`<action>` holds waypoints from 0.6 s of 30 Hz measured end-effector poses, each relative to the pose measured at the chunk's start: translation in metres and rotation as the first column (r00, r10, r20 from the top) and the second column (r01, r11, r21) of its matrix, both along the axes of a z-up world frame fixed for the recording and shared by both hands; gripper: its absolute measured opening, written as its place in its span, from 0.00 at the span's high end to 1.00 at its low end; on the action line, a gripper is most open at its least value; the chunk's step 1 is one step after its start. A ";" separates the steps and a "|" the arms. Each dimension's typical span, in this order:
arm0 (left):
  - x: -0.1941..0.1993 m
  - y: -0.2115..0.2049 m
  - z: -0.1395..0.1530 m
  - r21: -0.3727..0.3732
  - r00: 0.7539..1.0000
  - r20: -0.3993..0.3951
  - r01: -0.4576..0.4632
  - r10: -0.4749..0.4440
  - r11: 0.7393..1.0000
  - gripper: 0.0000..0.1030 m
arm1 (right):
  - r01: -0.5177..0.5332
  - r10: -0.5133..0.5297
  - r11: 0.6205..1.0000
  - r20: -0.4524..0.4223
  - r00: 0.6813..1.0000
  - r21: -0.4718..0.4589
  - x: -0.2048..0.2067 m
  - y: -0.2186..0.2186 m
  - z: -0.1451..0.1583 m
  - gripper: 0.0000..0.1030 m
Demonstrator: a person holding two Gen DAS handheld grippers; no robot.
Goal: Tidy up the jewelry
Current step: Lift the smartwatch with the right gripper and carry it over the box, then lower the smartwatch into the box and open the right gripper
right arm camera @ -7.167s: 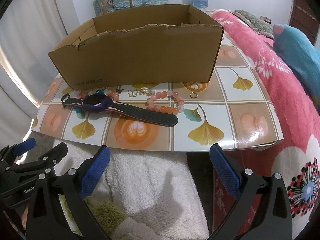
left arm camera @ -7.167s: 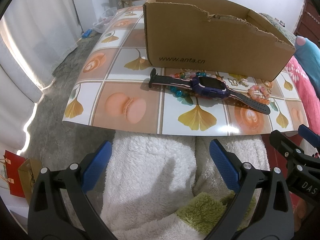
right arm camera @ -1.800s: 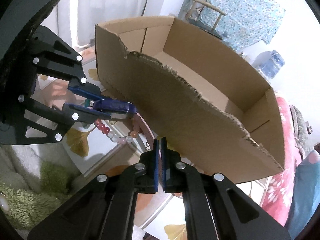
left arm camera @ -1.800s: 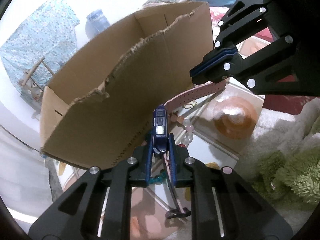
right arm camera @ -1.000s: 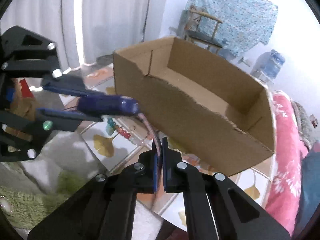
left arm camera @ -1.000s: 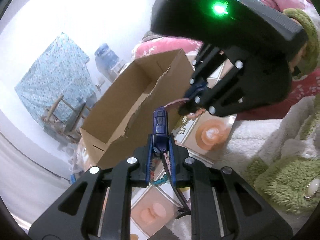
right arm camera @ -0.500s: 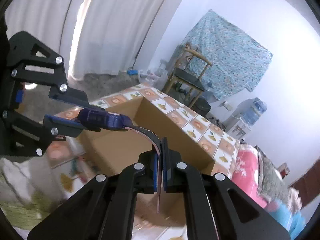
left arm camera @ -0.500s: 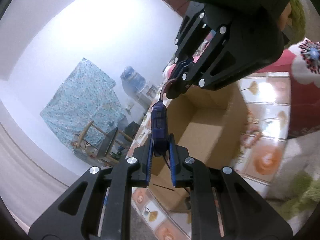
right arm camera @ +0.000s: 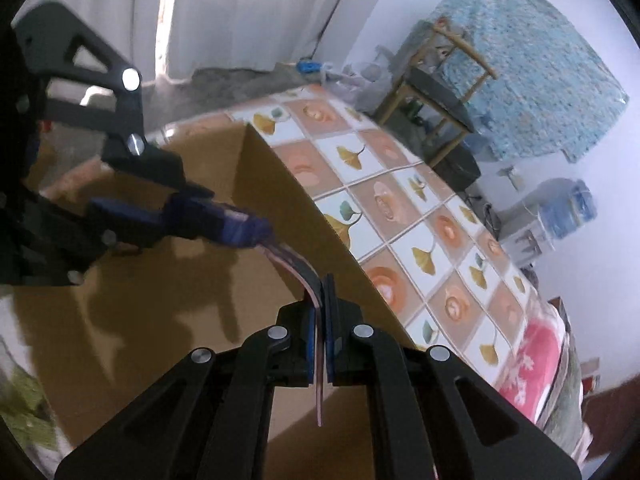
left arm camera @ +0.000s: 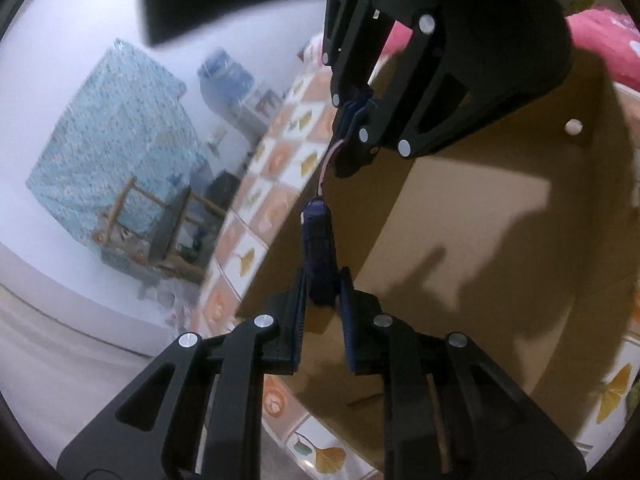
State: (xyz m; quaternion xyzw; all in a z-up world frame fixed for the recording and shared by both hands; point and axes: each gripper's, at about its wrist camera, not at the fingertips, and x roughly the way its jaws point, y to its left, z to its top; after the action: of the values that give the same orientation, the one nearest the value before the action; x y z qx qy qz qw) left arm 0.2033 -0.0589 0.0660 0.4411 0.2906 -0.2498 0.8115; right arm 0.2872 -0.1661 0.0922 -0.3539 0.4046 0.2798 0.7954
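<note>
A purple smartwatch hangs over the open cardboard box, held from both ends. My left gripper has the watch body between its pads, and its jaws are opening slightly. The watch's pink-lined strap runs into my right gripper, which is shut on it, with the strap's end poking out below the pads. In the left wrist view the right gripper reaches in from above. The right wrist view shows the left gripper at the left, over the box's inside wall.
The box stands on a table with a tiled ginkgo-leaf cloth. Beyond the table are a wooden chair under a blue patterned cloth, a water bottle and white curtains. Pink bedding lies at the table's far end.
Both grippers have carried the watch from in front of the box, up and over its torn wall, to above its inside. The left jaws stand slightly wider than before.
</note>
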 end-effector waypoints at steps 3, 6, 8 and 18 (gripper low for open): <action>0.000 0.012 0.000 -0.048 0.998 -0.048 -0.039 0.037 0.998 0.83 | -0.043 0.042 0.997 -0.011 0.999 -0.070 0.007 0.005 -0.030 0.96; -0.010 0.032 0.014 -0.147 0.993 -0.087 -0.088 0.075 0.985 0.83 | -0.097 0.086 0.985 -0.078 0.993 -0.143 0.001 0.009 -0.054 0.96; -0.020 0.046 0.026 -0.220 0.988 -0.110 -0.130 0.108 0.967 0.83 | -0.170 0.163 0.967 -0.052 0.985 -0.187 -0.014 0.013 -0.059 0.96; -0.071 0.091 0.054 -0.448 0.962 -0.147 -0.271 0.229 0.852 0.80 | -0.363 0.328 0.861 -0.156 0.932 -0.357 -0.071 0.017 -0.076 0.91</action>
State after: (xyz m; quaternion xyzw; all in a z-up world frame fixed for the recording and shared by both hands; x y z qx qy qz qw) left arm 0.1322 0.0320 0.1199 0.1814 0.3128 -0.2236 0.9051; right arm 0.2161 -0.1492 0.0165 -0.5551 0.4163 0.3498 0.6295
